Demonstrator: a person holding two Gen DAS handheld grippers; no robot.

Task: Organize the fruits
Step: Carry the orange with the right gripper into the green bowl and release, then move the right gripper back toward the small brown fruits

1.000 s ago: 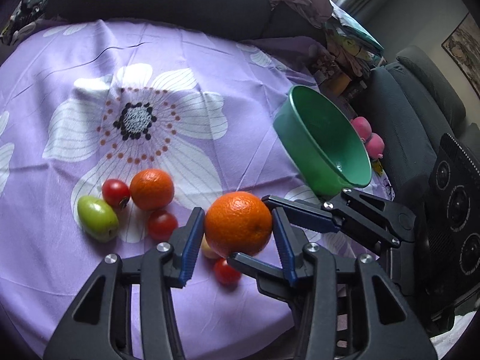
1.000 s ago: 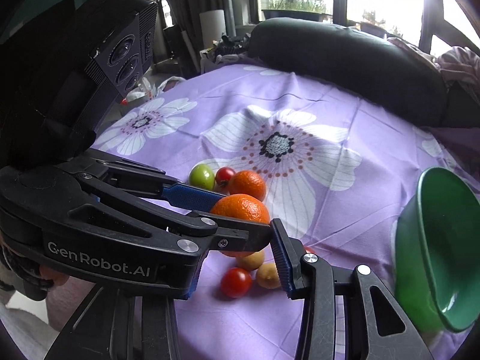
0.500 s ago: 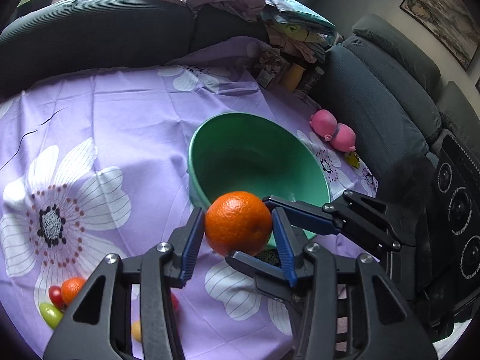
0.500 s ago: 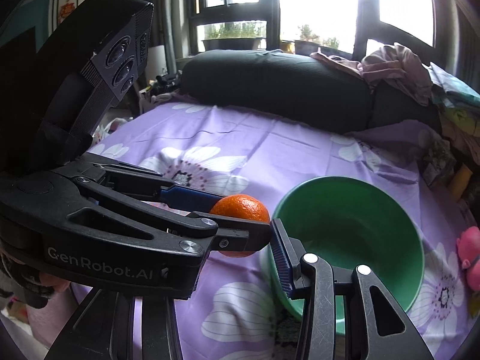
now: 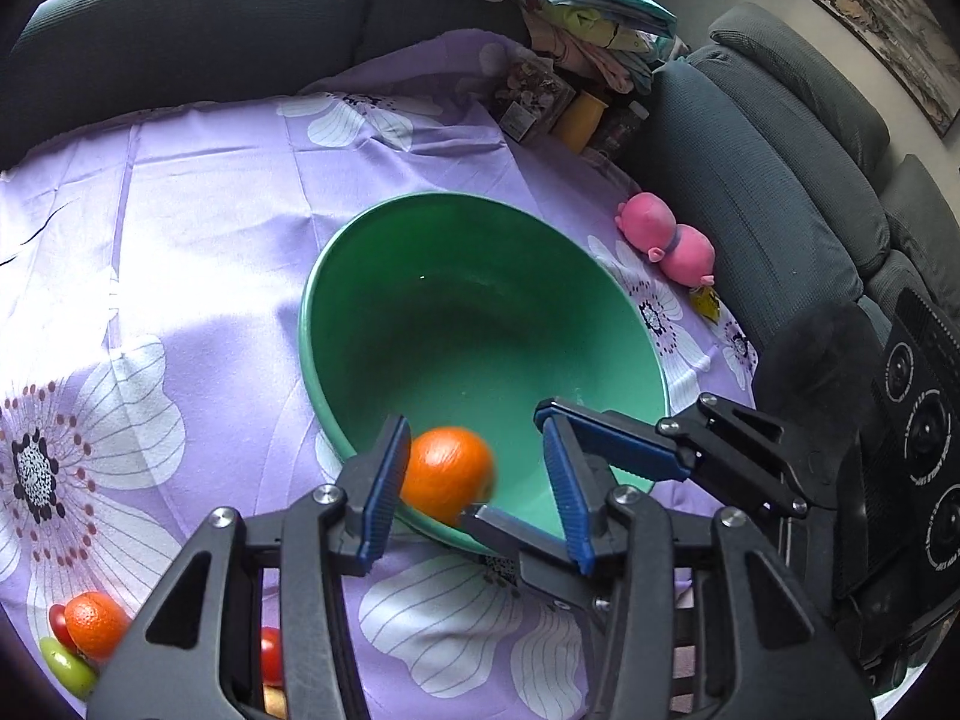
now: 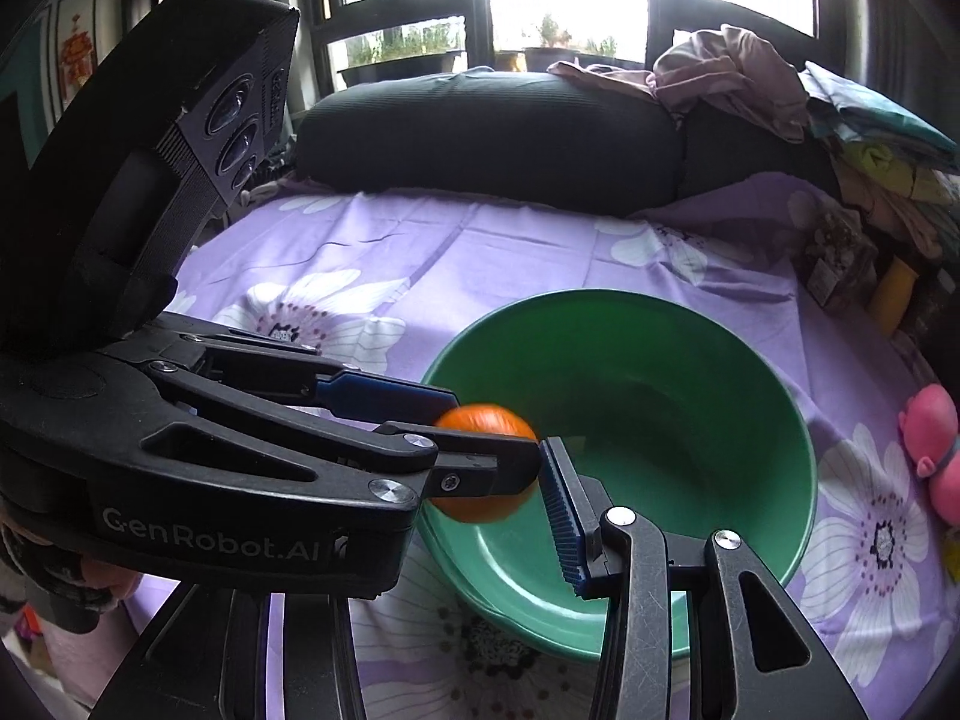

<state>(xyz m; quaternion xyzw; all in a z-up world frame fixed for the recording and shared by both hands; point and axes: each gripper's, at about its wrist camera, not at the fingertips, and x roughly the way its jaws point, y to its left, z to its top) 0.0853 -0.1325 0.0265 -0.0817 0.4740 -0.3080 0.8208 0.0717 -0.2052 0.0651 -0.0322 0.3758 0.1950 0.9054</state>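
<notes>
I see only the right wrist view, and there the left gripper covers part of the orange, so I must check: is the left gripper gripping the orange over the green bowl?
Observer: No. In the left wrist view the left gripper is open. The orange is against one pad, with a clear gap to the other, over the green bowl.
Operator: Is other fruit on the cloth? I see none.
Observer: Yes, at the lower left edge: a smaller orange, a green fruit and a red tomato.
Operator: One finger of the right gripper is hidden from me.
Observer: The right gripper is open and grips nothing.
</notes>
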